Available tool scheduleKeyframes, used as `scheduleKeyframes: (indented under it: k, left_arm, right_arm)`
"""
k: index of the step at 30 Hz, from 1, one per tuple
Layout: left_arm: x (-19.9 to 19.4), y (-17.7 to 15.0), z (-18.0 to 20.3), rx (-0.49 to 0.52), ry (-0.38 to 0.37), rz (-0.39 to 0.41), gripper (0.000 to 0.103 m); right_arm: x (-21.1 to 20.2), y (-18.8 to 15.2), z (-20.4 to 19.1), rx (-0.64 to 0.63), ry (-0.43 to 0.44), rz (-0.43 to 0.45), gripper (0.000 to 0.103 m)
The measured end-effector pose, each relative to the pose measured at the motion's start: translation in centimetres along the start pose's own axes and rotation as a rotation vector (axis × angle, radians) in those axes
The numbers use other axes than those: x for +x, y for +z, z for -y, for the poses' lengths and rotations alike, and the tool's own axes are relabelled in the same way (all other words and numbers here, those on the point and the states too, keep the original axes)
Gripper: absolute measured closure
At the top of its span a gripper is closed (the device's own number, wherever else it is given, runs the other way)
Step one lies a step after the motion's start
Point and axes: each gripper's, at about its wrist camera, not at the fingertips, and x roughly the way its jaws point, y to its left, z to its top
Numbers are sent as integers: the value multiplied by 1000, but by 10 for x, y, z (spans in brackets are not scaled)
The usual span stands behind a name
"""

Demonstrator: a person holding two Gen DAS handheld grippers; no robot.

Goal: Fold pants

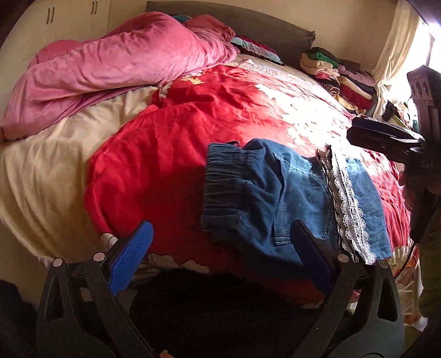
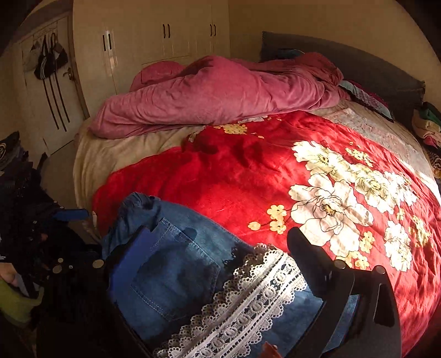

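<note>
Blue denim pants point(image 1: 292, 192) with an elastic waistband and white lace trim lie folded on the red floral blanket point(image 1: 171, 154) near the bed's front edge. My left gripper point(image 1: 220, 247) is open, its blue-padded fingers point(image 1: 132, 256) spread just in front of the pants, holding nothing. My right gripper point(image 2: 220, 258) is open right above the pants point(image 2: 176, 264), with the lace trim point(image 2: 248, 297) between its fingers. The right gripper also shows in the left wrist view point(image 1: 386, 137) at the right, above the pants.
A crumpled pink duvet point(image 1: 115, 68) lies at the bed's far side by the dark headboard point(image 1: 248, 24). A pile of folded clothes point(image 1: 341, 79) sits at the far right corner. Wardrobe doors point(image 2: 165, 35) and a door with hanging bags point(image 2: 49, 60) stand behind.
</note>
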Motion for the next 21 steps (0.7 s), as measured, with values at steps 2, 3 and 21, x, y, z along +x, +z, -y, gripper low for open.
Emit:
scheduleKeyframes:
  k: [2, 3, 21]
  left_arm:
    - [3, -2, -6, -22, -7, -11, 10]
    - [5, -2, -7, -31, -11, -17, 10]
    - [45, -10, -15, -140, -105, -64, 31]
  right_arm:
    - [7, 3, -7, -15, 13, -11, 4]
    - [11, 5, -10, -25, 19, -18, 4]
    - [82, 22, -37, -75, 169, -171, 4]
